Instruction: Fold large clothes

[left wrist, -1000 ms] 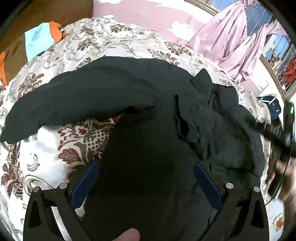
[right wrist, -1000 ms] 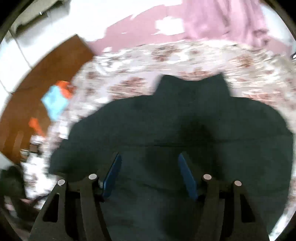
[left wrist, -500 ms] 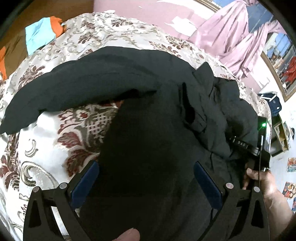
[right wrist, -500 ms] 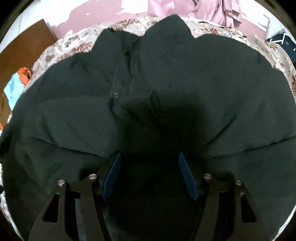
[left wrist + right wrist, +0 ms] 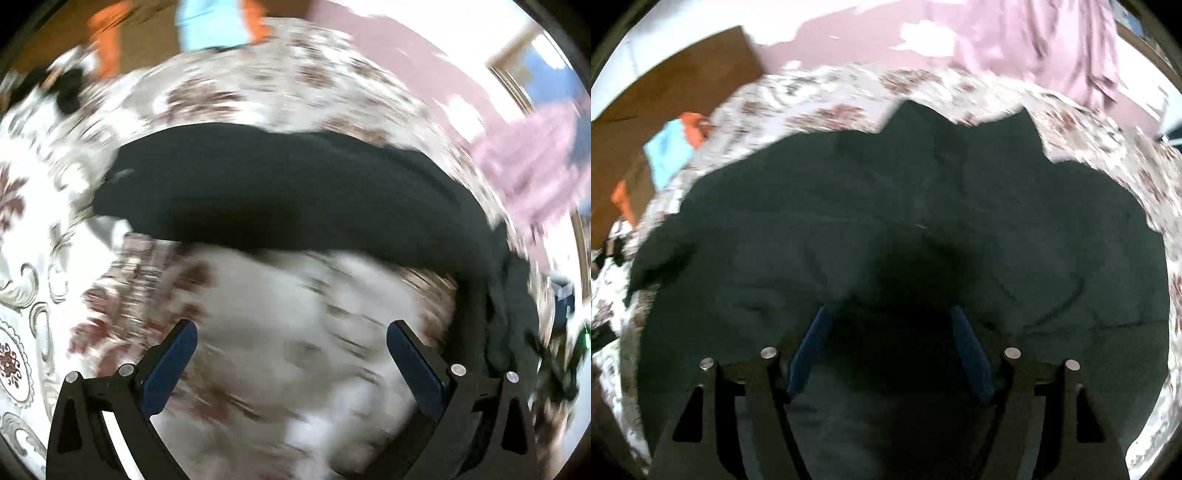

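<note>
A large black garment (image 5: 905, 229) lies spread on the floral bedspread (image 5: 831, 99), its collar points toward the far side. My right gripper (image 5: 890, 325) is open just above the garment's near part, with dark cloth between and below the fingers; whether they touch it I cannot tell. In the blurred left wrist view one long sleeve of the black garment (image 5: 288, 192) stretches across the bedspread (image 5: 280, 332). My left gripper (image 5: 291, 343) is open and empty over bare bedspread, short of the sleeve.
Blue and orange clothes (image 5: 672, 147) lie by a brown wooden panel (image 5: 665, 88) at the far left. Pink curtains (image 5: 1052, 48) hang behind the bed. Dark bunched cloth (image 5: 509, 325) sits at the right of the left wrist view.
My left gripper has swung off the garment's body to the left, now over bare bedspread with the sleeve ahead. My right gripper has drawn back and up, showing the whole garment.
</note>
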The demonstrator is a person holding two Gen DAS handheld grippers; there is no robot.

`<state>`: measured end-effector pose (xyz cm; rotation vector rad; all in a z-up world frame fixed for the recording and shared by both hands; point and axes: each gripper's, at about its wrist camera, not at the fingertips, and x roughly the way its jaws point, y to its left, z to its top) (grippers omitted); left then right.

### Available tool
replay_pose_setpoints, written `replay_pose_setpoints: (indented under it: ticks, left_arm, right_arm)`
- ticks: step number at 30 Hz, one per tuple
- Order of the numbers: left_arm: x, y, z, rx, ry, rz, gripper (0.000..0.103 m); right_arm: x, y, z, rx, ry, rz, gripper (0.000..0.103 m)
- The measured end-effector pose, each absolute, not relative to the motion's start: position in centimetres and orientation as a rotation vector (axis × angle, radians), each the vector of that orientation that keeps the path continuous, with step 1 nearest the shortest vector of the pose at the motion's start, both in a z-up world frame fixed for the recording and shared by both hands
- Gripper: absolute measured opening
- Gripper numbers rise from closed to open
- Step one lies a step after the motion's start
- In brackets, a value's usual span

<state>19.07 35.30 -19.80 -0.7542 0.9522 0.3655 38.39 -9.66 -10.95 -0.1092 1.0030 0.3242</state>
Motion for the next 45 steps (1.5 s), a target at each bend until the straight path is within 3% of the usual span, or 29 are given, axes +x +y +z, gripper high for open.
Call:
replay_pose_setpoints:
  ticks: [11,24,25,27,29,31,33,35,45]
  left_arm:
    - [18.9,42.0,-27.0,-1.221,0.807,0.351,0.103]
    - [25.1,43.5,-27.3,-1.315,0.716,0.377,0.102]
    - [25.5,43.7,-27.1,-1.303,0.717,0.393,0.099]
    - [26.2,43.9,-26.2,-1.246,0.708,0.413,0.072]
    - [27.0,44.0,-24.8,-1.163,0.710,0.398,0.036]
    - [27.2,44.0,-23.0,-1.068,0.702,0.405,0.020]
    - [27.3,44.0,-21.0,-0.998,0.682,0.402,0.014]
    - [27.5,43.7,-19.0,-0.937,0.665,0.390,0.010]
    - [30.1,38.8,-6.8,-0.665,0.528,0.261,0.009]
  right_arm:
    - [36.3,-3.9,-8.2,-0.136,0.980,0.471,0.065]
    - [36.0,-1.7,-8.1,-0.133,0.973,0.517,0.065]
    - [36.0,-1.4,-8.2,-0.136,0.969,0.519,0.065]
    - [36.7,-0.4,-8.4,-0.150,0.950,0.538,0.065]
    - [37.7,0.9,-8.6,-0.154,0.935,0.562,0.065]
    - [38.9,2.7,-8.9,-0.159,0.923,0.575,0.064]
    - [40.3,4.7,-9.4,-0.168,0.914,0.590,0.046]
    - [41.8,7.1,-10.7,-0.186,0.958,0.602,0.015]
    - [43.9,10.2,-16.5,-0.111,1.123,0.615,0.015]
